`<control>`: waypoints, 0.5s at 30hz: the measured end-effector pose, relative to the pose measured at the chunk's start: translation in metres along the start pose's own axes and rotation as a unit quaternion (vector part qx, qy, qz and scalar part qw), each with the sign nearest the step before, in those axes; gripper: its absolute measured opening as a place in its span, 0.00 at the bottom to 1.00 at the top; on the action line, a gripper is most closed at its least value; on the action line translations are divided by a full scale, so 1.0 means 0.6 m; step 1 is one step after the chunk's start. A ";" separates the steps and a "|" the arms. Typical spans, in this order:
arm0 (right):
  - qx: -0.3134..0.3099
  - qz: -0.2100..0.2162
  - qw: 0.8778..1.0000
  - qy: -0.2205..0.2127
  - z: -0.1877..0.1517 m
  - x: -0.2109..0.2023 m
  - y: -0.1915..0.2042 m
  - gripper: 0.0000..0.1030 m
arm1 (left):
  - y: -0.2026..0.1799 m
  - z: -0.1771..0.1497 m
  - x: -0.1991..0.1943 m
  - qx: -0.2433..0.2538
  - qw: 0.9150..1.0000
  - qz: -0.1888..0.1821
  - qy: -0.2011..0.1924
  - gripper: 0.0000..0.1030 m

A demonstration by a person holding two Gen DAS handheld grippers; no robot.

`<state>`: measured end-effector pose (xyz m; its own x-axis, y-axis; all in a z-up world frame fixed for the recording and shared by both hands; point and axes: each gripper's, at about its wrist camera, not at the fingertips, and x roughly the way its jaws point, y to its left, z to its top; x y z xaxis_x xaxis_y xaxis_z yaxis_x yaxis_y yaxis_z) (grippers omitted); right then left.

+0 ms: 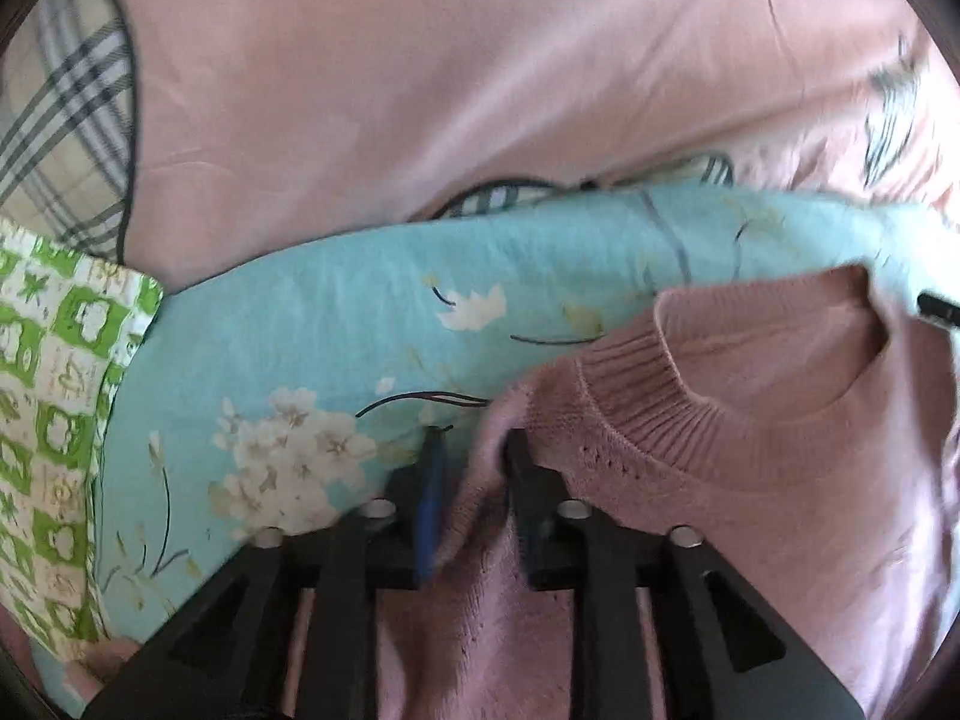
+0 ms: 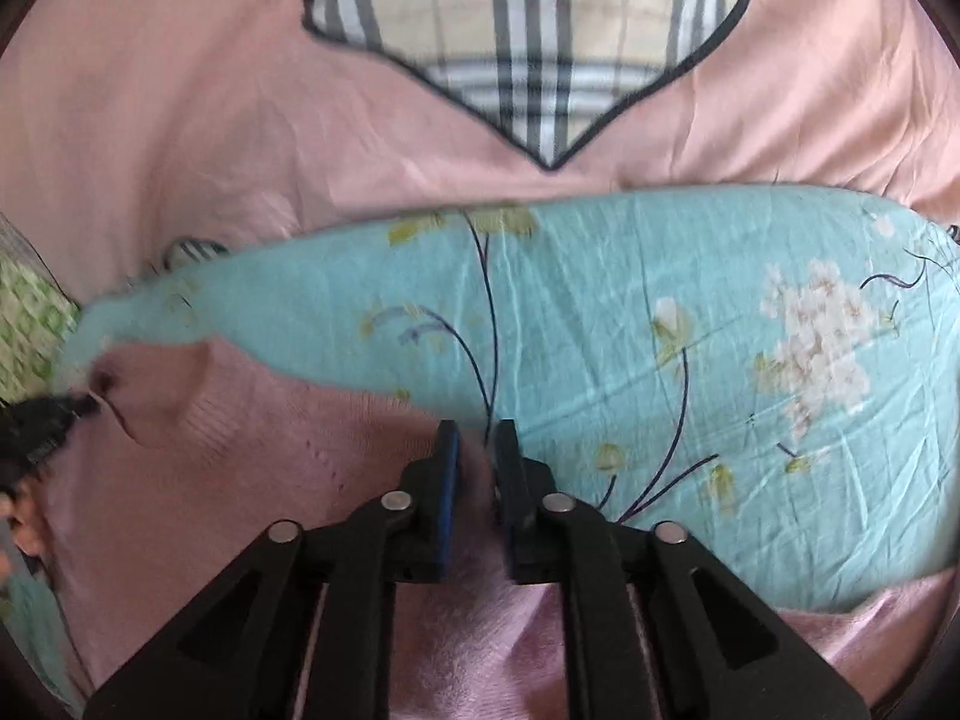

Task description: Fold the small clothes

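A small pink knit sweater (image 1: pixel 750 480) with a ribbed round neck lies on a turquoise floral pillow (image 1: pixel 336 324). My left gripper (image 1: pixel 474 450) is shut on the sweater's left shoulder edge, with knit bunched between its fingers. My right gripper (image 2: pixel 480 438) is shut on the sweater's (image 2: pixel 252 480) other shoulder edge, over the same pillow (image 2: pixel 660 312). The right gripper's tip shows at the right edge of the left wrist view (image 1: pixel 936 306). The left gripper's tip shows at the left edge of the right wrist view (image 2: pixel 54 414).
A pink bedsheet (image 1: pixel 480 90) with a plaid heart patch (image 2: pixel 528 30) spreads behind the pillow. A green and white patterned cushion (image 1: pixel 54 420) lies left of the pillow.
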<state>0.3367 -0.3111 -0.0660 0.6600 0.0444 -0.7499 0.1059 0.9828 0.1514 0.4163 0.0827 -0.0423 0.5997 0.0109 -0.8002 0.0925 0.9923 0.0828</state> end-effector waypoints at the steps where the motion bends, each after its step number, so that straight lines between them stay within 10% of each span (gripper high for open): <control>1: 0.008 -0.003 1.000 -0.005 0.005 -0.014 -0.013 0.16 | 0.004 0.000 -0.010 -0.006 1.000 0.005 -0.005 0.46; 15: 0.191 -0.043 0.979 -0.056 -0.142 -0.243 -0.250 0.44 | -0.049 -0.129 -0.169 -0.072 0.996 -0.049 -0.012 0.61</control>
<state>0.1608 -0.4499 -0.0342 0.7116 -0.0763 -0.6985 0.4204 0.8428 0.3361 0.2910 0.0617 -0.0096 0.6118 -0.0889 -0.7860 0.0375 0.9958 -0.0833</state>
